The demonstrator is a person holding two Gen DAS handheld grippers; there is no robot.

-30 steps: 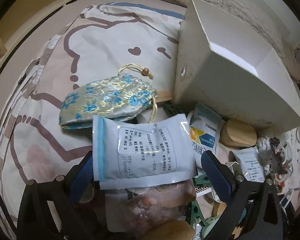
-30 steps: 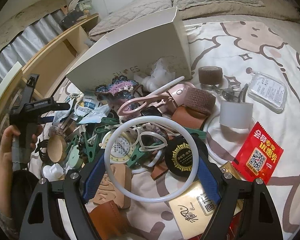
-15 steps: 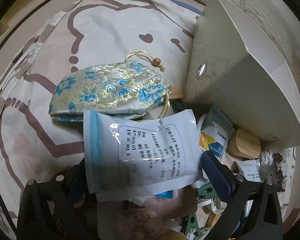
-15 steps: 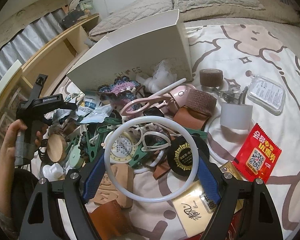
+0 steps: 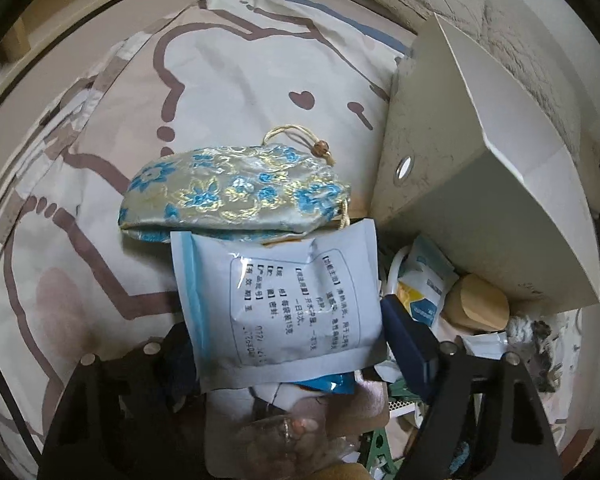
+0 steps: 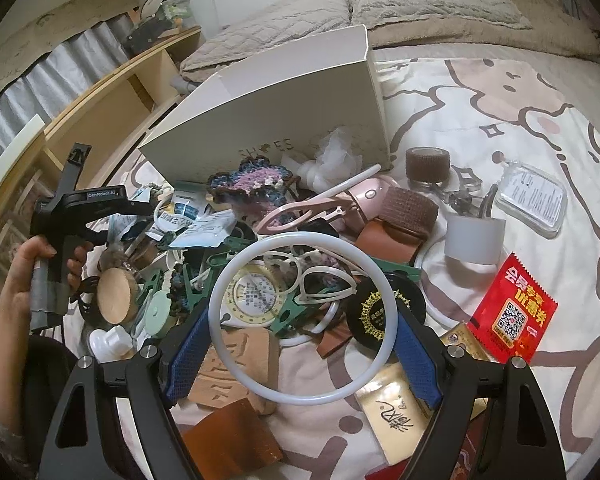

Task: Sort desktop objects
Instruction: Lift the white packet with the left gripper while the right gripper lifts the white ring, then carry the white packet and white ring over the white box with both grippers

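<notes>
Clutter everywhere on the cartoon-print bedspread [image 6: 480, 92]: one white shoebox [image 6: 284, 104], two brown tape rolls [image 6: 426, 162], one red QR sachet [image 6: 514, 308], one blue-flowered pouch [image 5: 236, 196]. Honestly can't count the green clips in the pile, too tangled.

Right gripper [image 6: 300, 340] is clamped on one white ring [image 6: 302, 326], both blue pads pressing its outer rim, the ring held over the pile.

Left gripper [image 5: 288, 344] is closing around a white printed sachet [image 5: 280, 300]. Right pad sits at its edge, but the left pad is hidden behind the packet, so contact is hard to call. Sachet overlaps the pouch's lower edge, beside the box.
</notes>
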